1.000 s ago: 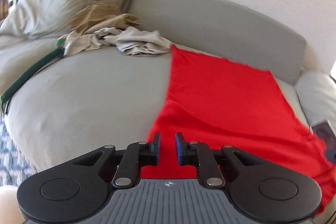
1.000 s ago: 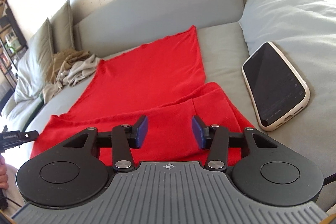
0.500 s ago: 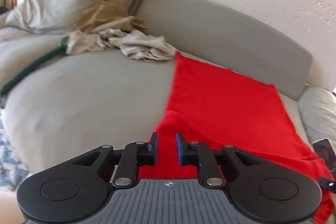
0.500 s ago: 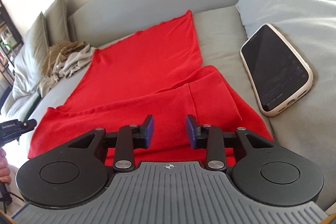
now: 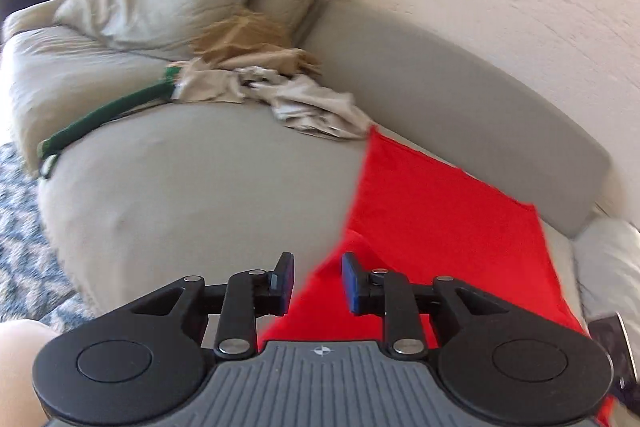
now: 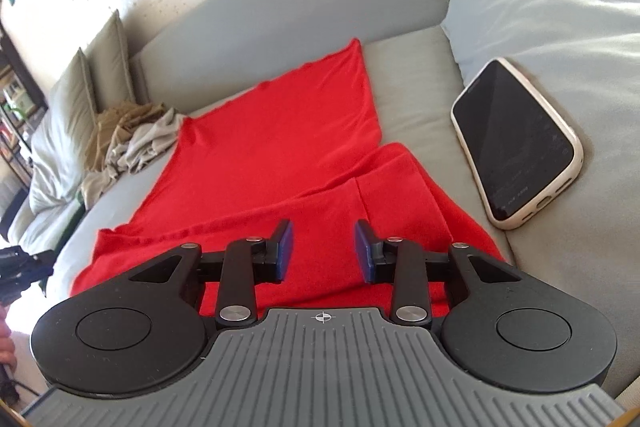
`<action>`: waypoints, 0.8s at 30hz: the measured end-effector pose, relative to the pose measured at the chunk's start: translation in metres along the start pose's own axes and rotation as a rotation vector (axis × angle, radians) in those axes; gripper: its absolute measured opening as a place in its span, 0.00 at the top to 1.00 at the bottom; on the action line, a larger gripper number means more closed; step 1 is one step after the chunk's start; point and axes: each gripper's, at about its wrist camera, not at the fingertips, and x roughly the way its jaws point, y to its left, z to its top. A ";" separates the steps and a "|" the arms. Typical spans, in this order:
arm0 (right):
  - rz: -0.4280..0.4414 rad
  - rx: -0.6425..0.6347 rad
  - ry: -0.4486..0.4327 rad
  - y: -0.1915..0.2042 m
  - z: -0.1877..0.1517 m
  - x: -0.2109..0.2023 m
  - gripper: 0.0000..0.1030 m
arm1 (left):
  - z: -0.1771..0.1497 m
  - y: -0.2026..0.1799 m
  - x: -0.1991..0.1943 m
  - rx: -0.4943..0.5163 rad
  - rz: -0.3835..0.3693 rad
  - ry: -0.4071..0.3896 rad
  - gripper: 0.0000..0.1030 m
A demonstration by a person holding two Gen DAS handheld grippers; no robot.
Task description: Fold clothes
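Over the red cloth [image 5: 432,223], left gripper [image 5: 317,279] jaws newly wider, empty; right gripper [image 6: 323,247] jaws narrower, released.

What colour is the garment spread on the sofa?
Plain bright red garment, with no pattern; it shows best in the right wrist view.

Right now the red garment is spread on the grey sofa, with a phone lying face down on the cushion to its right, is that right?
Not quite. The phone lies face up: the right wrist view shows its dark screen inside the cream case. The rest holds: the red garment is spread on the grey sofa, and the phone rests on the cushion to its right.
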 end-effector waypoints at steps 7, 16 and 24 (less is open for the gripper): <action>-0.099 -0.289 0.084 0.035 -0.019 0.008 0.67 | -0.046 -0.039 0.022 0.247 0.248 0.050 0.68; -0.206 -0.165 0.060 0.010 -0.018 -0.026 0.76 | -0.024 -0.004 -0.001 0.027 0.327 0.085 0.73; -0.116 -0.165 0.049 0.033 0.023 0.022 0.81 | 0.015 -0.039 0.053 0.131 0.072 0.036 0.73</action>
